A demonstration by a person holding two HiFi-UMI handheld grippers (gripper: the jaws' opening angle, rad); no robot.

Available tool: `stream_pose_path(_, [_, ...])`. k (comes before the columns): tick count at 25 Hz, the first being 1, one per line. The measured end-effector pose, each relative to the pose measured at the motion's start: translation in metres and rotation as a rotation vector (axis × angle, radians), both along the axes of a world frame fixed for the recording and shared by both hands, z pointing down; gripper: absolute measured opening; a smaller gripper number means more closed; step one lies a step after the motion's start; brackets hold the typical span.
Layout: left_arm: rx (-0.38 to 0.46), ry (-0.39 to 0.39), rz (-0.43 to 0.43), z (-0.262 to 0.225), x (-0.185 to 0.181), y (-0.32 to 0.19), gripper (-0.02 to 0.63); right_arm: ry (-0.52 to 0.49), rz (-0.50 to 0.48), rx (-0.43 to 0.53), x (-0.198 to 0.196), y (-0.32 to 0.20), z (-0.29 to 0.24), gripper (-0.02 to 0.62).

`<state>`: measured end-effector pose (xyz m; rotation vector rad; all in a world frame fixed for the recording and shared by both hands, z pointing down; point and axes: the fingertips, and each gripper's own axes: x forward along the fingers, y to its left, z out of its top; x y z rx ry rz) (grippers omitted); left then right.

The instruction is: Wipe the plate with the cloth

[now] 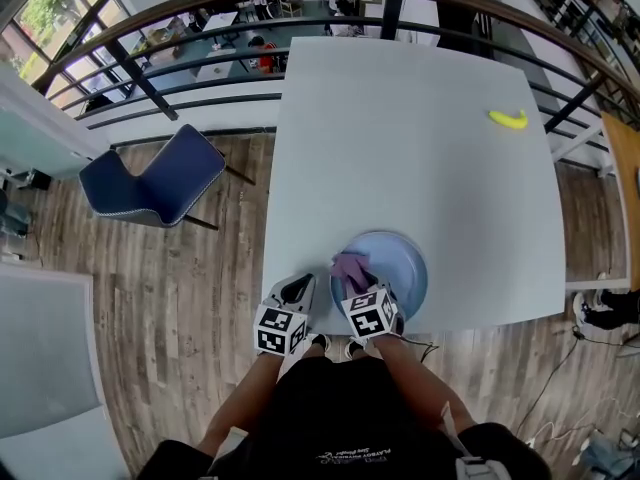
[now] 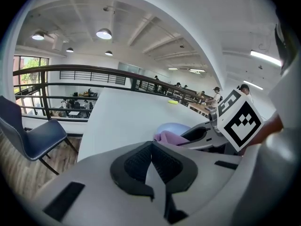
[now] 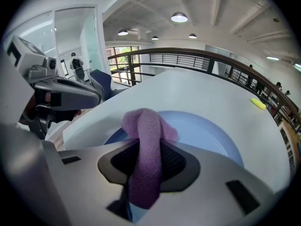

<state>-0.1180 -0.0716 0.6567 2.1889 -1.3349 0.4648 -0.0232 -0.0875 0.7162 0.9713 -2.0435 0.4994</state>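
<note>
A pale blue plate (image 1: pixel 400 268) sits at the near edge of the white table (image 1: pixel 410 138). My right gripper (image 1: pixel 358 280) is shut on a purple cloth (image 1: pixel 350 266), held over the plate's near left part. In the right gripper view the purple cloth (image 3: pixel 146 145) is pinched between the black pads and folds up over the plate (image 3: pixel 207 135). My left gripper (image 1: pixel 297 293) hangs at the table's near edge, left of the plate, shut with nothing between its pads. From the left gripper view the cloth (image 2: pixel 170 136) and plate (image 2: pixel 175 127) lie just beyond its tips (image 2: pixel 151 147).
A yellow banana-shaped object (image 1: pixel 508 119) lies at the table's far right. A blue chair (image 1: pixel 150 180) stands on the wood floor to the left. A dark railing (image 1: pixel 200 28) runs behind the table. A cable (image 1: pixel 570 368) lies on the floor at the right.
</note>
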Motion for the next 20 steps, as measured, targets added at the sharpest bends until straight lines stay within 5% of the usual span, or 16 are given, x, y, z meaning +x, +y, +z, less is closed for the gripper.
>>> stream_pose_path(7, [0.027, 0.032, 0.008, -0.020, 0.011, -0.012, 0.012, 0.072, 0.019, 0.034, 0.027, -0.008, 0.003, 0.123])
stream_pose_path(20, [0.046, 0.064, 0.106, -0.036, 0.046, -0.037, 0.012, 0.102, 0.204, 0.010, 0.092, -0.018, 0.006, 0.126])
